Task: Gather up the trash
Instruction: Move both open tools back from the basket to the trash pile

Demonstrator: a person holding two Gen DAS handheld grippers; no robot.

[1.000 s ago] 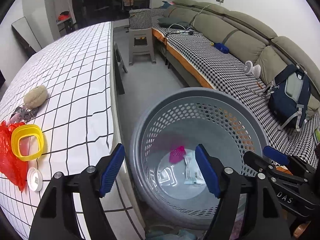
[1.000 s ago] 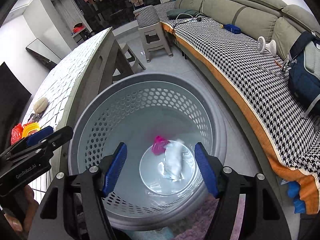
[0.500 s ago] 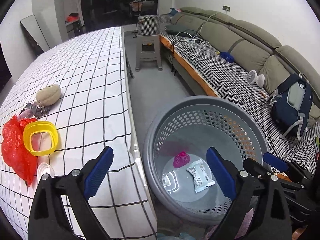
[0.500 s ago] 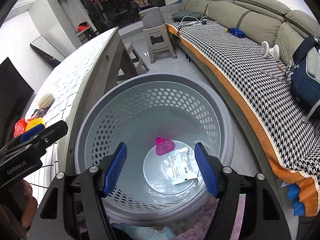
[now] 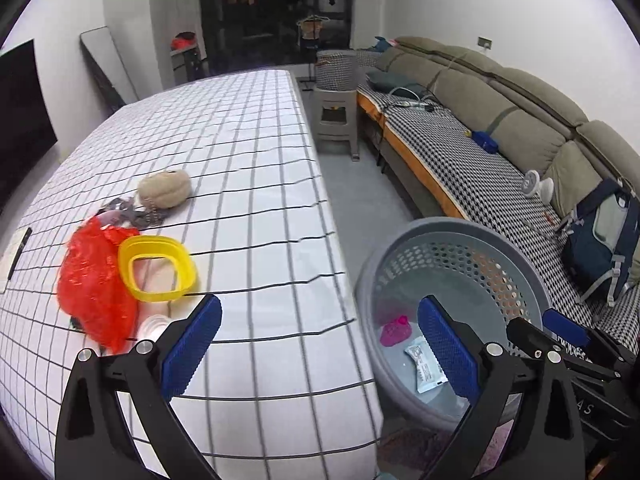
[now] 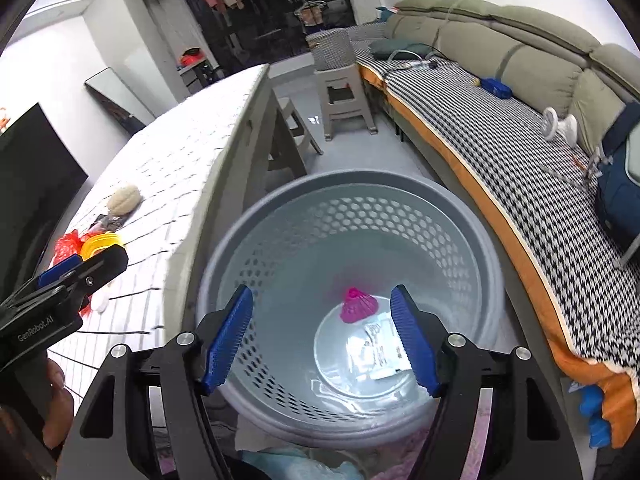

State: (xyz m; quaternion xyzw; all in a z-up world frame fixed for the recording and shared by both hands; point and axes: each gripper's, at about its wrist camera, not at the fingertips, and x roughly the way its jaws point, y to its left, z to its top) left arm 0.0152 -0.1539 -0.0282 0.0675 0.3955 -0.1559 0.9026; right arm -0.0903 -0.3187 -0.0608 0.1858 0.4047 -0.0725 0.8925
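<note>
Surroundings: a table [image 5: 248,184] under a white cloth with a black grid stands beside a round grey perforated plastic basket [image 6: 400,216] on the floor. One long olive sofa [image 5: 500,100] with a houndstooth cover runs along the far wall; on it lie a navy backpack [image 5: 600,240], a small white fan [image 5: 538,188] and a blue item [image 5: 484,140]. One grey plastic stool [image 5: 336,120] stands between table and sofa. The table's edge and the basket's near rim lie between the left gripper and the trash inside.

Count in the basket: two pieces, a pink shuttlecock [image 6: 357,306] with a ribbed skirt and a flat white printed packet [image 6: 382,348], lying just beside each other on the smooth solid bottom.

Count on the table: one crumpled red plastic bag [image 5: 96,284], one yellow rounded-square plastic ring [image 5: 156,268] resting against it, one small white round cap [image 5: 154,326], one beige ribbed pouch [image 5: 164,190], one dark crinkled wrapper [image 5: 128,212].

Left gripper [image 5: 316,344]: jaws have just been opening, now spread wide, nothing between the blue textured pads, over the table edge.

Right gripper [image 6: 322,334]: jaws parted, empty, above the basket
</note>
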